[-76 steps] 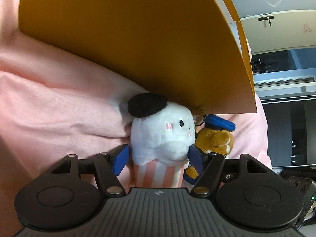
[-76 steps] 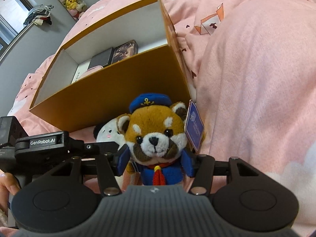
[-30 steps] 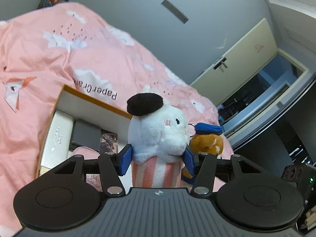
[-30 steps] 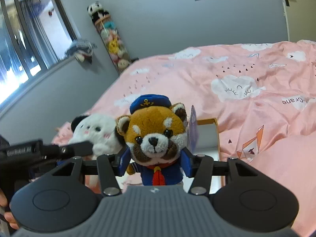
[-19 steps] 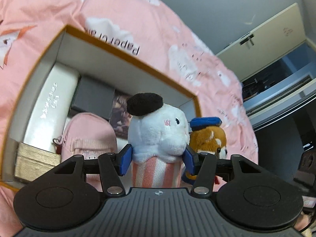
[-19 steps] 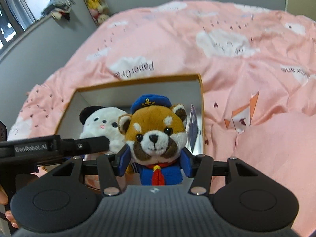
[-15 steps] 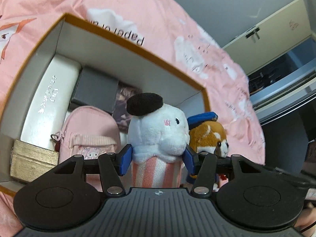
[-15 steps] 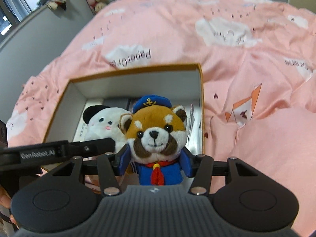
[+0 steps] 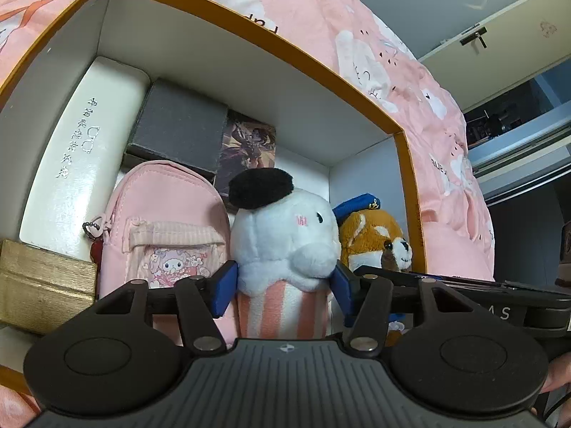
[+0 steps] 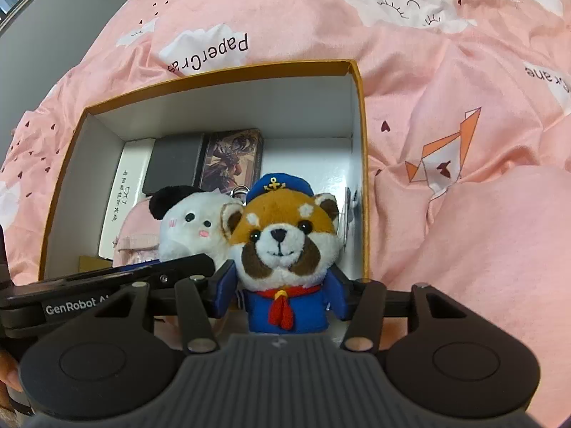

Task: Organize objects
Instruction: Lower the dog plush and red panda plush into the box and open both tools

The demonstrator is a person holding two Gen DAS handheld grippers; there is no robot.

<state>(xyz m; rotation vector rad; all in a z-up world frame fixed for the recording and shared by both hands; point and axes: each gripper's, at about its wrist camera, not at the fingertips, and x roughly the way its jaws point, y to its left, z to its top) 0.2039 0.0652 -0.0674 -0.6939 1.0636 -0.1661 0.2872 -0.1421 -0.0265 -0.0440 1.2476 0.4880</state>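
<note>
My left gripper is shut on a white plush with a black beret and a pink-striped base. It holds the plush inside the open orange box. My right gripper is shut on a red panda plush in a blue sailor suit, held at the box's right inner wall. The two plushes are side by side: the panda shows right of the white plush, and the white plush shows left of the panda.
In the box lie a white case, a dark grey box, a picture card box, a pink mini backpack and a gold box. Pink bedding surrounds the box. A doorway is far right.
Both grippers lifted their plushes from beside the box, carried them over its rim and lowered them into it. Both stayed shut on the plushes throughout.
</note>
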